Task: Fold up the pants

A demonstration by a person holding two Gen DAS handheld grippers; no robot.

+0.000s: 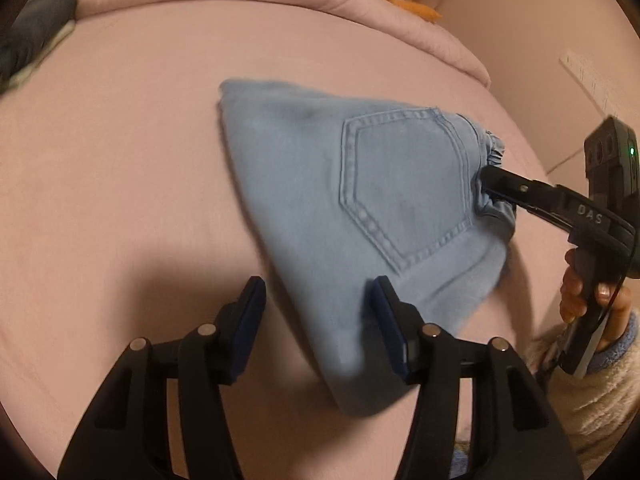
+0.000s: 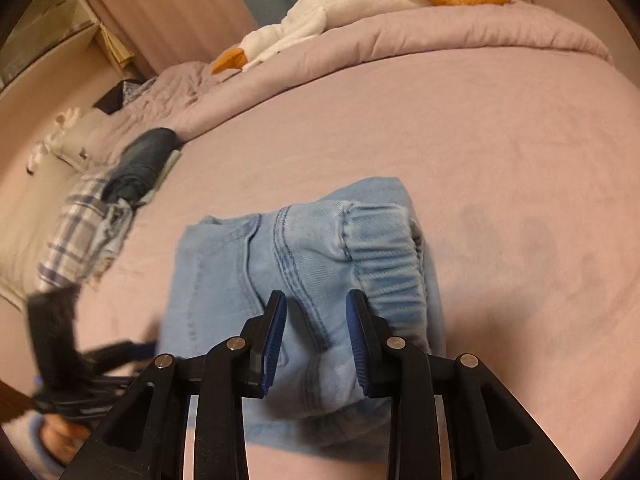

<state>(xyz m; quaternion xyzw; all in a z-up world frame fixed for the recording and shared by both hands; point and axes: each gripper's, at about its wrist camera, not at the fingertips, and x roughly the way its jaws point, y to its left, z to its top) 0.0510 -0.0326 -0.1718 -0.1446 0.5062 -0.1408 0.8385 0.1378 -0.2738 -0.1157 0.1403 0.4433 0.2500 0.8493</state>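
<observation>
Spread apart, the left gripper (image 1: 316,320) is held empty over the folded light-blue denim pants (image 1: 360,200). Their elastic waistband (image 2: 380,256) is pinched by the right gripper (image 2: 316,336); it should be laid flat before release.

The left gripper (image 1: 316,312) is hovering with its two blue-padded fingers (image 1: 250,320) spread wide, nothing between them; its right-hand finger is lying over the near corner of the folded pants (image 1: 360,200), though whether it is touching the cloth cannot be told. The right gripper (image 1: 486,182) is reaching in from the waistband side of the pants, its black fingers (image 1: 516,188) lying close together against the gathered elastic there. In its own wrist view the right gripper's pads are standing on either side of a bunched ridge of denim. The person's right hand (image 1: 584,292) is wrapping around that gripper's handle, a fleecy sleeve (image 1: 592,392) covering the wrist.
</observation>
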